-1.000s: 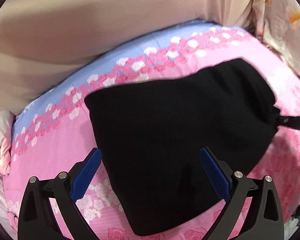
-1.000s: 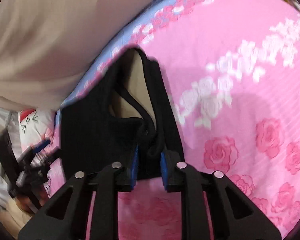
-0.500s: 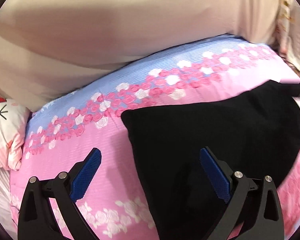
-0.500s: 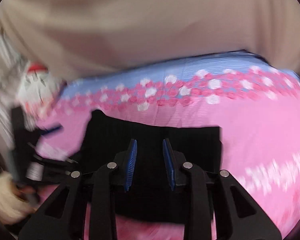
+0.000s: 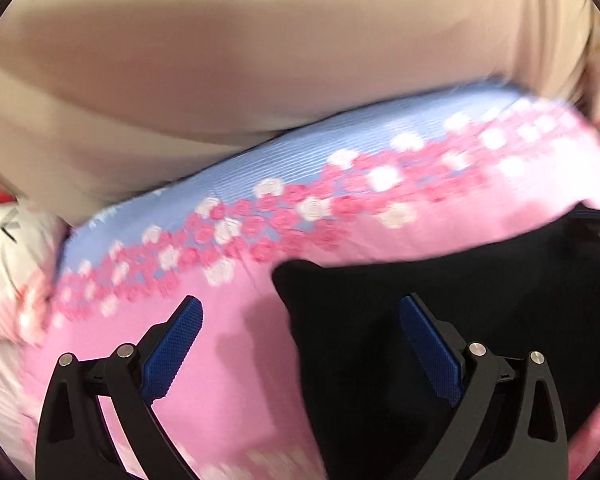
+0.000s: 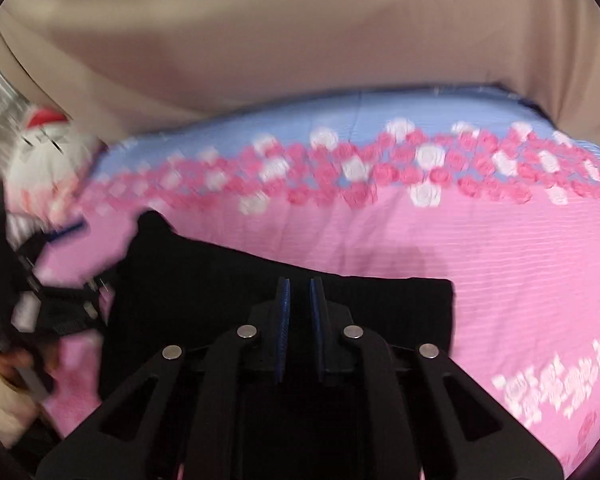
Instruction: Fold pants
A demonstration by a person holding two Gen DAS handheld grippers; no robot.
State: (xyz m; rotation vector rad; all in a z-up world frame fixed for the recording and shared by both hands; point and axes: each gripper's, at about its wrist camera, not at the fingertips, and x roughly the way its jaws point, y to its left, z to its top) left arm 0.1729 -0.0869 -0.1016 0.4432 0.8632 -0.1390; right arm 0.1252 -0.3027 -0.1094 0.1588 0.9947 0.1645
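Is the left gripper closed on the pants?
No, the left gripper stands wide open, with only the corner of the black pants between its fingers and no pad touching them.

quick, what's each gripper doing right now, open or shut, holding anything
Left gripper: open, nothing between its pads, above the edge of the black pants.
Right gripper: jaws just closed nearly together over the pants; whether fabric is pinched cannot be told.

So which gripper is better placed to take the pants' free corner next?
Left, probably. The left gripper is open, with the pants' corner between its fingers. The right gripper is nearly shut over the pants' middle.
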